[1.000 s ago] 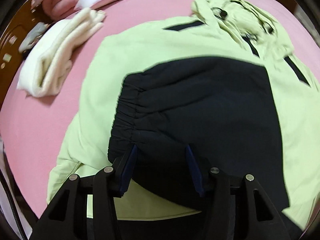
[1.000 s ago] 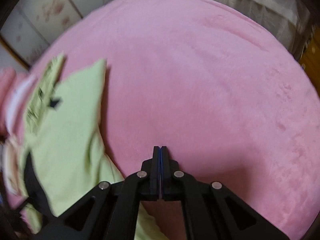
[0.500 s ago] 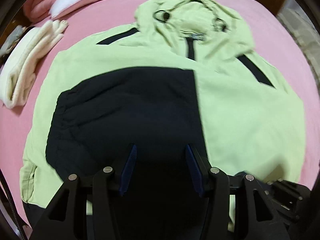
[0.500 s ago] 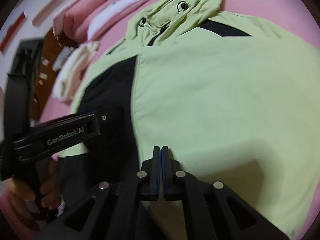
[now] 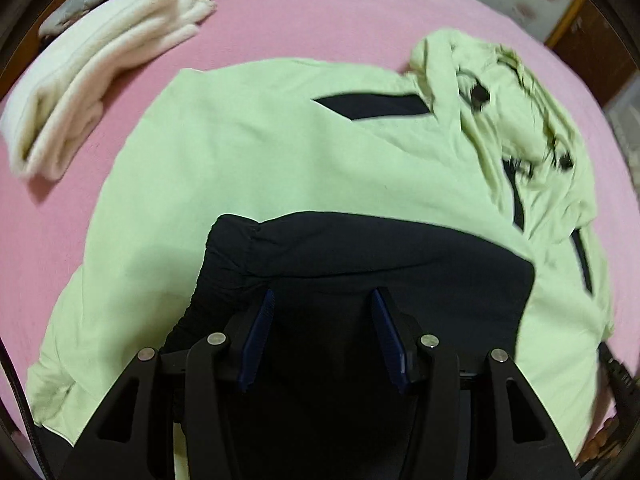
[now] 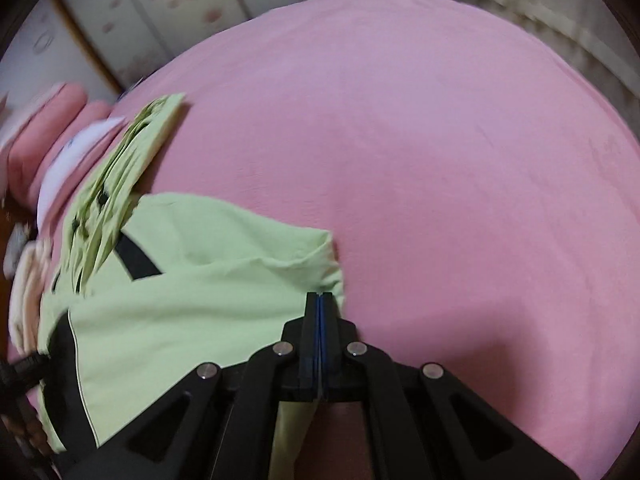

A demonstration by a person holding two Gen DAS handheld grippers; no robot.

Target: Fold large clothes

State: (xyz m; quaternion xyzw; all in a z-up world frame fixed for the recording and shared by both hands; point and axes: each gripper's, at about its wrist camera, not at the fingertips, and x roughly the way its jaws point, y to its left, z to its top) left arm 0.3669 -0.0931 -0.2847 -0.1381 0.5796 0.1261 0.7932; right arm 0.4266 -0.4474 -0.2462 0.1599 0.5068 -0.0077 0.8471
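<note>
A light green hoodie [image 5: 280, 152] with black panels lies spread flat on the pink bed [image 5: 320, 20], its hood [image 5: 512, 120] at the upper right. A black sleeve [image 5: 360, 256] lies folded across its body. My left gripper [image 5: 322, 296] hovers over that black sleeve, jaws apart, with nothing pinched between the pads. In the right wrist view the hoodie [image 6: 180, 300] fills the lower left. My right gripper [image 6: 320, 296] is shut, its tips at the hoodie's rumpled right-hand edge, with no cloth visibly between the pads.
A folded cream garment [image 5: 100, 92] lies on the bed left of the hoodie. Pink and white pillows [image 6: 60, 152] sit at the head of the bed. Bare pink bedspread [image 6: 440, 160] stretches to the right of the hoodie, with wall panels and a curtain beyond it.
Both views swung sideways and back. Half a second ago my right gripper was over the hoodie's green body; now it is at the hoodie's right edge. The left gripper stayed over the black sleeve.
</note>
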